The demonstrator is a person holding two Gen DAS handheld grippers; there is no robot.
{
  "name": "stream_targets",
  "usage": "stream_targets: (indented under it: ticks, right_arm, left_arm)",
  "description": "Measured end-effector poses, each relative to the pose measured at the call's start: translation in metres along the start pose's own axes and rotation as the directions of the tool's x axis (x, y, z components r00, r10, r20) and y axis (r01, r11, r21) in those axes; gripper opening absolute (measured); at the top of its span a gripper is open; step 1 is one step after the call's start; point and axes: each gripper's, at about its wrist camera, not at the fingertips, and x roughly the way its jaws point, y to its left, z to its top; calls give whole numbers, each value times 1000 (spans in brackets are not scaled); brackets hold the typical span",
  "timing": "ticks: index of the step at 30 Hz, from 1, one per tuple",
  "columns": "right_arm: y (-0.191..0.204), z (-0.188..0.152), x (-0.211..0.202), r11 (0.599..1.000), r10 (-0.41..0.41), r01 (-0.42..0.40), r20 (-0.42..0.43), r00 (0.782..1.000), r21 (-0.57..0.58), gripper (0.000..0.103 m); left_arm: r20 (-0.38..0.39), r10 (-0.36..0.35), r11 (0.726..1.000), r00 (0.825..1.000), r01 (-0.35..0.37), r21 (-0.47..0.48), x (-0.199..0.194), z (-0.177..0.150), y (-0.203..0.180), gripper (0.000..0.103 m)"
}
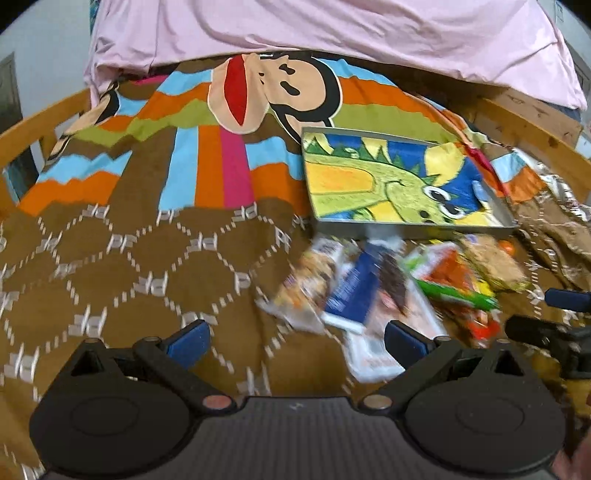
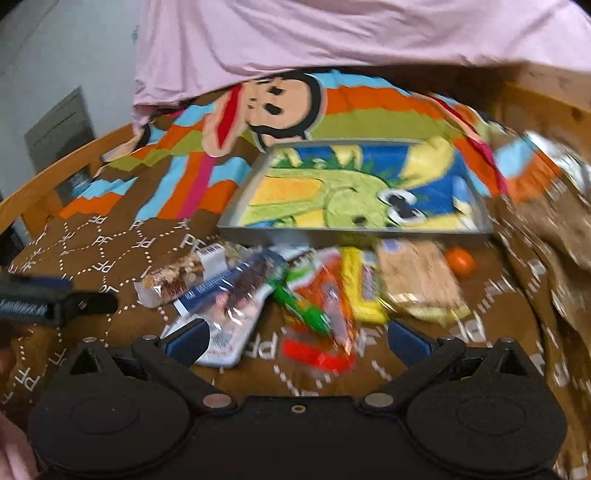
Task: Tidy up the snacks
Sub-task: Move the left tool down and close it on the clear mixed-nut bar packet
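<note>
A heap of wrapped snacks [image 1: 388, 284] [image 2: 295, 291] lies on the brown patterned bedspread [image 1: 110, 273], just in front of a shallow grey tray [image 1: 413, 225] [image 2: 354, 232] with a green dinosaur picture inside. In the heap I see a nut bar [image 2: 173, 277], a blue-and-white pack [image 2: 229, 291], a green and orange pack [image 2: 314, 302], a yellow pack [image 2: 362, 291] and a tan cracker pack [image 2: 417, 284]. My left gripper [image 1: 297, 338] stands open, left of the heap. My right gripper [image 2: 297, 336] stands open over the near edge of the heap. Nothing is between either pair of fingers.
A small orange ball [image 2: 460, 263] lies right of the snacks. Pink bedding [image 1: 332, 33] is bunched at the back. A wooden bed rail [image 1: 33, 129] runs around the mattress. Crinkled silver foil [image 1: 561, 192] sits at the right. The other gripper [image 1: 554, 325] shows at the right edge.
</note>
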Motion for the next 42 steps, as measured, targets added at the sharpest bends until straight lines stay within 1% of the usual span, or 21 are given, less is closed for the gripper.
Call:
stream_targets:
  ticks: [2,4,7,9,11,13,15,18,20,22,24,26,28,30,32,34,36,39,41,42]
  right_arm:
    - [7,4,14,998,31,-32,-16,999,-50,102]
    - [15,7,31,994,55,-61,-63,996,-96,102]
    - [24,14,53,995,44,-53,-110,993,-84,102]
    - [31,21,64,993,47,-57,-102,994,-99,102]
    - [41,24,73,986,39,-49,-66,997,-159,102]
    - [49,22,79,973,21,-30,-42,999,-229,102]
    - [54,19,86,960,5,-15,-37,999,-280,102]
    - [60,13,93,947,-2,-11,-40,999,-320,100]
    - [62,11,96,945,-8,-2,-30,1000,-328,98]
    - [62,11,100,950,-18,10,-24,1000,-311,95]
    - [61,11,104,958,-29,20,-25,999,-285,93]
    - [57,10,109,968,-29,17,-44,999,-251,90]
    - [54,10,111,975,-23,10,-57,998,-223,89]
    - [55,10,111,973,-42,28,-58,997,-229,86]
    - [57,9,110,968,-81,63,-62,995,-243,79]
    - [57,9,108,967,-91,73,-64,994,-245,77]
    - [56,8,107,965,-98,80,-63,993,-248,75]
    - [55,9,107,966,-97,79,-60,993,-246,75]
    - [54,10,109,967,-93,76,-60,994,-242,77]
    - [53,11,111,968,-92,76,-59,994,-238,77]
  left_arm:
    - [-3,6,1000,1000,-6,14,15,9,4,103]
    - [-14,11,1000,1000,-11,21,30,17,8,103]
    - [-6,12,1000,1000,-12,-15,45,26,15,102]
    - [-15,-37,998,999,37,-43,55,32,19,102]
    - [-13,-91,995,996,91,-37,64,37,22,102]
    - [-1,-120,993,993,120,-19,72,39,23,102]
    - [6,-142,990,990,142,0,78,41,22,102]
    - [-8,-191,980,982,191,54,86,43,21,102]
    - [-7,-223,970,975,223,101,90,44,21,102]
    - [0,-246,960,969,244,135,91,44,20,102]
    - [3,-271,952,963,267,149,92,44,19,102]
    - [-1,-287,947,958,284,147,92,45,19,102]
    - [-4,-304,944,953,302,137,93,46,20,99]
    - [-10,-303,945,953,302,123,95,47,20,98]
    - [-21,-310,944,951,310,113,96,46,21,94]
    - [-37,-318,940,947,320,115,98,45,20,86]
    - [-46,-326,936,944,330,122,98,44,19,83]
    - [-67,-340,927,938,347,141,99,43,15,76]
    - [-81,-332,931,940,340,133,103,42,13,74]
    - [-89,-326,934,941,336,124,105,42,13,70]
